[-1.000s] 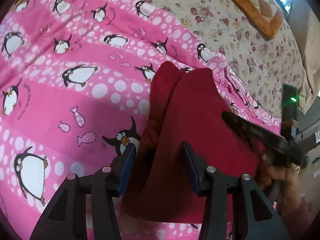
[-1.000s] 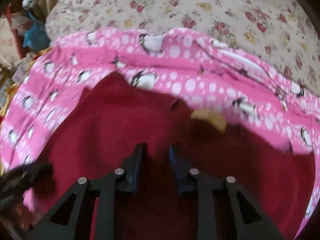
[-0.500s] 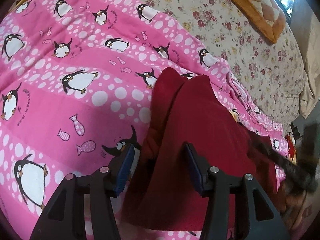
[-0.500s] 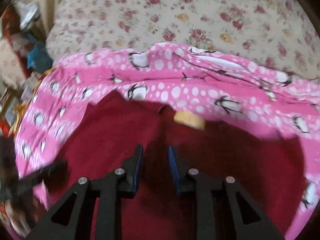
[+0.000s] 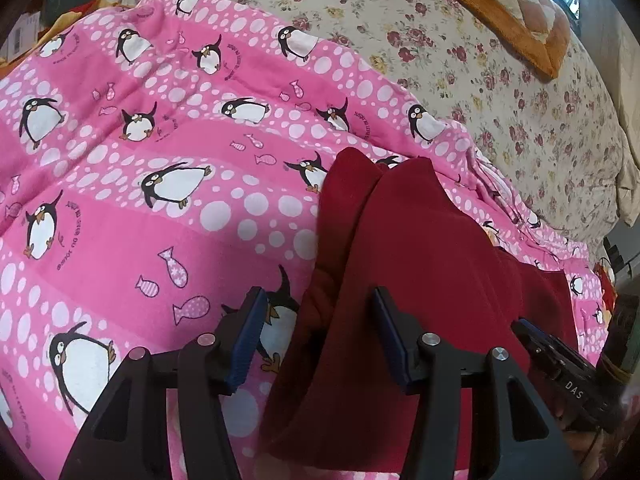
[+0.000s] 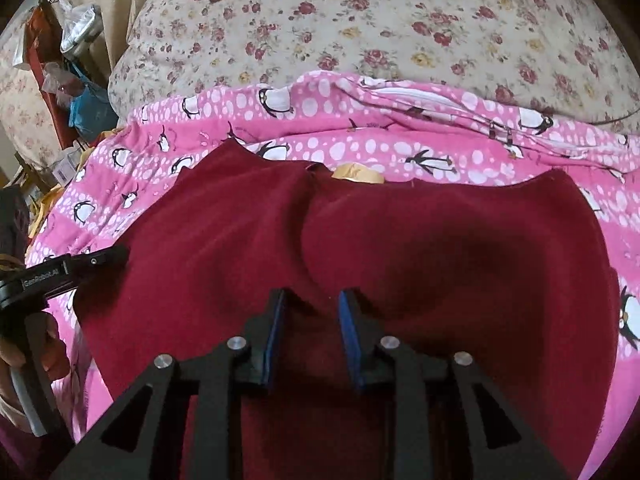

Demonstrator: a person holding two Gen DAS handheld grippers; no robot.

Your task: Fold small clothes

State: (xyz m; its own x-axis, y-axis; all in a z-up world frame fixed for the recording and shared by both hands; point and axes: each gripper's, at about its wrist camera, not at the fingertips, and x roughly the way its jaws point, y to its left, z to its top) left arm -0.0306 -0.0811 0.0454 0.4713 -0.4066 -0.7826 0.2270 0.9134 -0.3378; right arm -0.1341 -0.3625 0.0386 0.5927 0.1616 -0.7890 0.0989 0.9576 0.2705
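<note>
A dark red garment [image 6: 400, 260] lies on a pink penguin blanket [image 5: 140, 220] on the bed. The left gripper [image 5: 316, 336] stands parted; the right gripper [image 6: 310, 328] is opening, gripping nothing.

Dark red garment [image 6: 400, 248] between black tongs with blue pads [image 6: 273, 332]. Pink quilt [image 5: 120, 208] beyond, white dots, penguins, fish. Cream sheet [image 6: 360, 20] farther, red-yellow roses.

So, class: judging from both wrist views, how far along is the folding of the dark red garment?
Done: the dark red garment lies spread on the penguin blanket. In hand: right gripper opening above it, left gripper astride its bunched edge. Left: folding proper.
</note>
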